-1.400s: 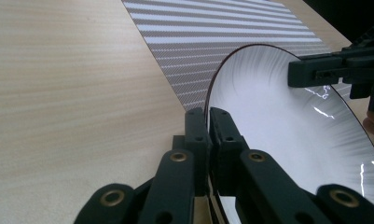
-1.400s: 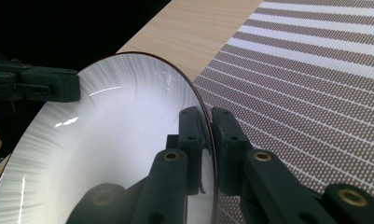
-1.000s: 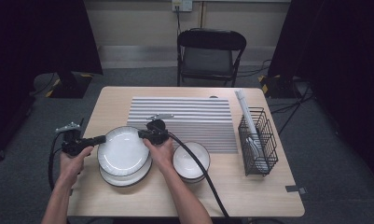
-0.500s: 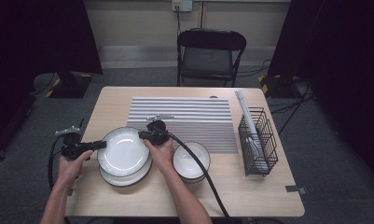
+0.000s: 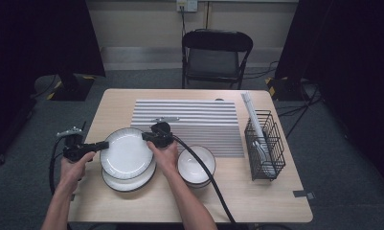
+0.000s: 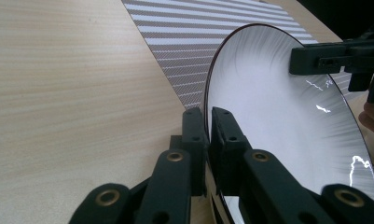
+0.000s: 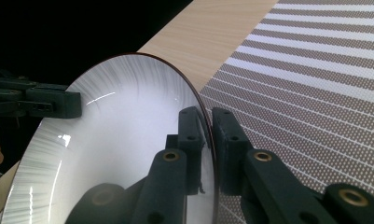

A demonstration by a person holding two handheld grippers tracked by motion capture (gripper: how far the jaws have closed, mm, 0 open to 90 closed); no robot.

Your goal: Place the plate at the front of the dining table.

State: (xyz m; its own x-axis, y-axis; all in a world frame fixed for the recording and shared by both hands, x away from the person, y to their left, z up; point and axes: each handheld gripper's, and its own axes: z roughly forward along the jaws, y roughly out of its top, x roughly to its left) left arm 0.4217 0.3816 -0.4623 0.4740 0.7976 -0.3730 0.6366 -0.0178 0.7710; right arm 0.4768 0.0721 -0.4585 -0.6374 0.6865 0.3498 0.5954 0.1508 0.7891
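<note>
Left gripper point(image 5: 102, 144) and right gripper point(image 5: 145, 136) clamped on opposite rims of round white dark-edged plate point(image 5: 126, 153), second matching plate point(image 5: 129, 179) beneath

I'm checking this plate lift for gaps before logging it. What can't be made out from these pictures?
- Lower plate: high view, mostly covered by the top plate held above it; whether they touch can't be told.
- Rack contents: high view, too small to identify behind the wires.
- Bowl: high view, near rim hidden by the cable and right forearm.
- Top plate's lower edge: both gripper views, cut off by the frame and the jaws.
</note>
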